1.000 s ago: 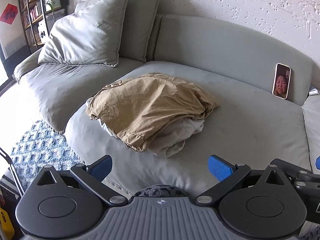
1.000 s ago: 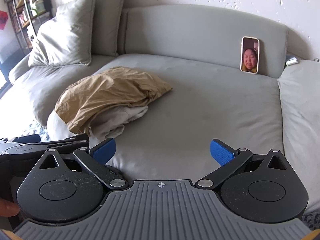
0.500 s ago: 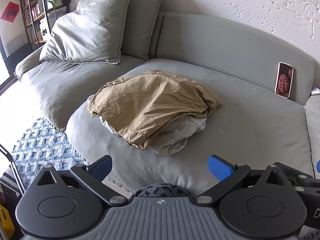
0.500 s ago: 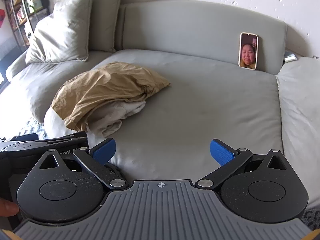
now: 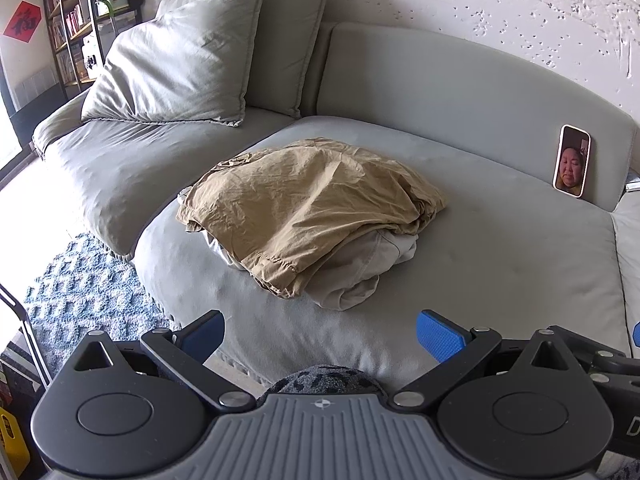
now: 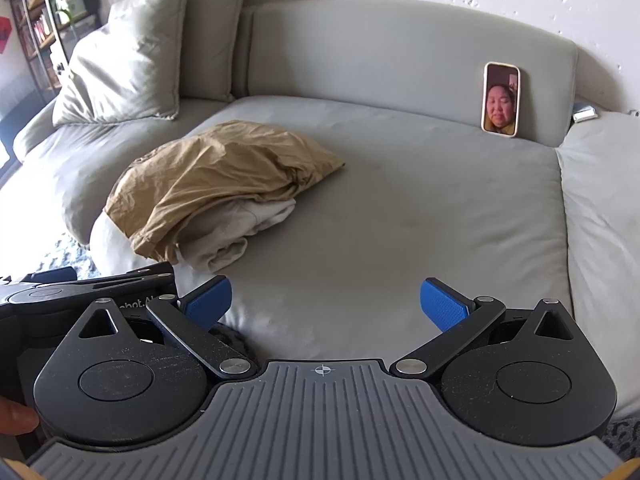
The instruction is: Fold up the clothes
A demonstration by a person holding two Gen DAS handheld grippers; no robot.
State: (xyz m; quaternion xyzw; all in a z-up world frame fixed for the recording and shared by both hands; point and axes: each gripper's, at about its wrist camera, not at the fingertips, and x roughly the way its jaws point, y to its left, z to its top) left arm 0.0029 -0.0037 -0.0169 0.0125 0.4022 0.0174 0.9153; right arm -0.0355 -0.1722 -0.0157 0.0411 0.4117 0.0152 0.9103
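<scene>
The left gripper [image 5: 320, 330] has its blue-padded fingers spread wide, holding nothing and touching nothing. The right gripper [image 6: 326, 300] is just beside it, equally wide and empty (part of the left one's black body shows at its left edge). Both hover at the near edge of a grey sofa [image 5: 500, 264]. Ahead lies a rumpled tan garment [image 5: 312, 204] over a pale one [image 5: 360, 268], apart from both grippers. A phone [image 5: 572, 167] leans upright against the backrest.

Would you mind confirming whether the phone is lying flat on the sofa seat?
No, the phone stands upright, leaning against the sofa backrest.
</scene>
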